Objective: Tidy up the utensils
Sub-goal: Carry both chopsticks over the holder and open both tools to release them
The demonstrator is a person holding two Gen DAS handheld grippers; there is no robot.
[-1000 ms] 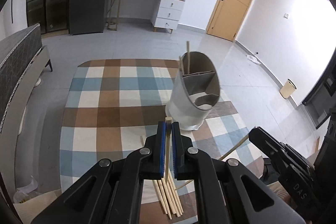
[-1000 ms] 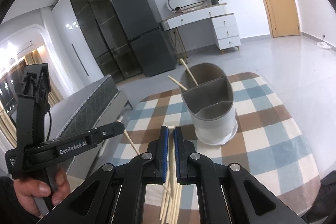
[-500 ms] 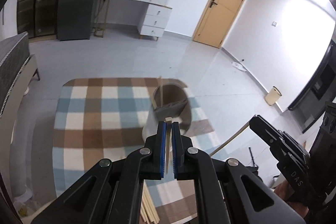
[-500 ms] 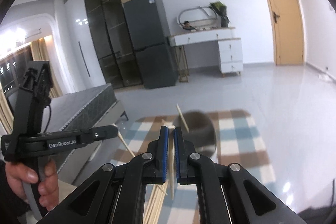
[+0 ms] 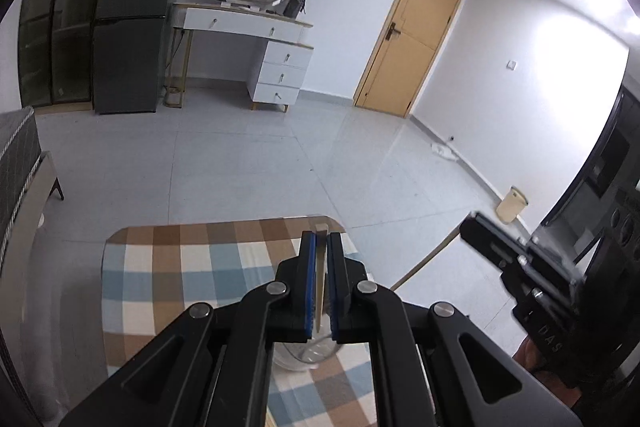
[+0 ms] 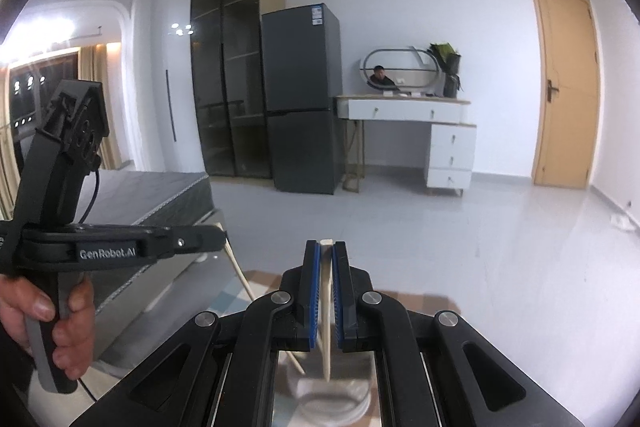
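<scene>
In the left wrist view my left gripper is shut on a pale wooden chopstick that hangs down between the blue pads. The grey-white utensil holder shows only as a sliver under the fingers, on the checked table. At the right, my right gripper carries a second chopstick, slanting down-left. In the right wrist view the right gripper is shut on its chopstick, whose tip hangs over the holder. Another stick leans inside. A hand holds the left gripper at the left.
A grey bed stands left of the table. Across the tiled floor are a dark fridge, a white dresser with mirror, a wooden door and a small beige bin.
Both grippers have risen from the table, each with a chopstick. The holder, once ahead of the fingers, now lies beneath them. The loose chopsticks have dropped out of view.
</scene>
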